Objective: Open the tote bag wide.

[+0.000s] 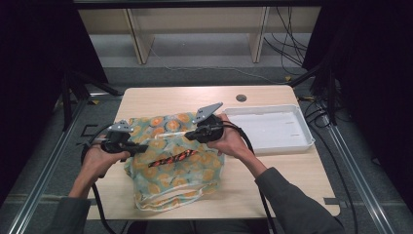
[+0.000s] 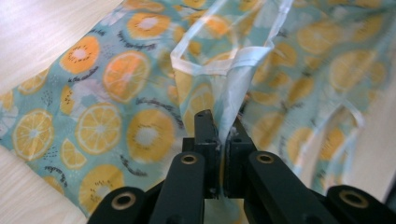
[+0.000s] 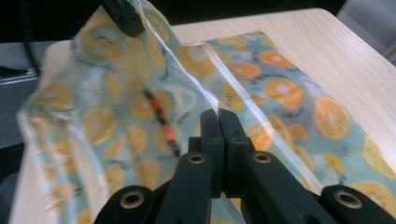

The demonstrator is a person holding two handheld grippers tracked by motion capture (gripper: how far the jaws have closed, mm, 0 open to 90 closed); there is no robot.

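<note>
One citrus-print bag point(image 1: 175, 161), orange-black striped thing point(image 1: 173, 157) inside; one white tray point(image 1: 270, 127) on bench point(image 1: 292, 180). Left hand-held gripper point(image 1: 144, 146) and right hand-held gripper point(image 1: 189, 135) both clamped on bag rim.

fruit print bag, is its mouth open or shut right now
Open. The left tool and right tool each pinch one white-edged rim of the bag, holding the sides apart; an orange-and-black striped item shows through it.

High cam: above near worktop point(image 1: 292, 180) edge, facing fwd/down. Gripper cams: close-up along fingers. All share fruit-print bag point(image 1: 195, 170) mid-worktop.
</note>
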